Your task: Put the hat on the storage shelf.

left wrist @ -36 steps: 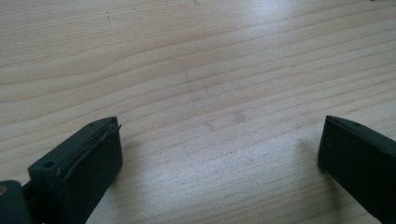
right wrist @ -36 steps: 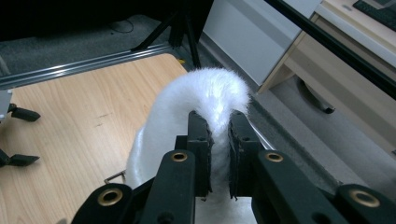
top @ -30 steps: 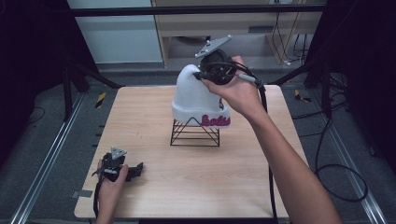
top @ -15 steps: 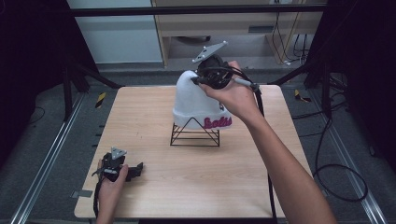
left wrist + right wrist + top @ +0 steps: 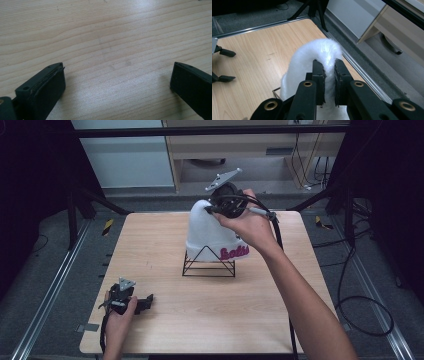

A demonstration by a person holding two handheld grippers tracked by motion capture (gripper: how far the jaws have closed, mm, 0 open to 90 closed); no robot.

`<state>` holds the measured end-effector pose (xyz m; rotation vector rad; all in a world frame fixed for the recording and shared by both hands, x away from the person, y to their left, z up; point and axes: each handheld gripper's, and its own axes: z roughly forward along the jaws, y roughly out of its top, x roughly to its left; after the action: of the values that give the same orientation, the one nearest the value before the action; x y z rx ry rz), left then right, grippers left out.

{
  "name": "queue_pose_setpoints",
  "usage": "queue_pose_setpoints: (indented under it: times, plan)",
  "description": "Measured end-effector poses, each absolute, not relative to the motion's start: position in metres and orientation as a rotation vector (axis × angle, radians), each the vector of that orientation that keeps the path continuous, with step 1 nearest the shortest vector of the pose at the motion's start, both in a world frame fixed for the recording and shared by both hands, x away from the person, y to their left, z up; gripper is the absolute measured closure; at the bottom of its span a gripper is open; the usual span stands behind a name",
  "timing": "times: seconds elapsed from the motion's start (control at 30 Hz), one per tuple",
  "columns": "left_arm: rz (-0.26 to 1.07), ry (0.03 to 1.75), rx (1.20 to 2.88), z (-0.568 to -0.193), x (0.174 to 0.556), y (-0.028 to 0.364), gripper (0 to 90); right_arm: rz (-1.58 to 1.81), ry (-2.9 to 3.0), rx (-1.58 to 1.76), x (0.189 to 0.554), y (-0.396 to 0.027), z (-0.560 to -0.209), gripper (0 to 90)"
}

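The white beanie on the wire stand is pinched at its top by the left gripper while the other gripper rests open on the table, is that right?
Not quite: the right gripper pinches the white beanie at its top, as the right gripper view shows. The left gripper rests open on the table.

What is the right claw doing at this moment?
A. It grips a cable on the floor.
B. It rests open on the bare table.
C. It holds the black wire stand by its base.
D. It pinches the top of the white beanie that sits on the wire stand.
D: in the right gripper view the right claw pinches white fabric at the top of the white beanie, over the wire stand.
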<state>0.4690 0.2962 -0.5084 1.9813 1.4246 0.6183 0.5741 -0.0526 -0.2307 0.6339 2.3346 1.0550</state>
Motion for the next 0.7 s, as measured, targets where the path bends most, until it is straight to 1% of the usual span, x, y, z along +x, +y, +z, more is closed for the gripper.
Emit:
queue_pose_setpoints:
  times: [0.7]
  plan:
    - [0.618,1.425,1.98,-0.508,0.469,0.296,0.0,1.026,2.365,0.654,0.576,-0.051,-0.255,81.8]
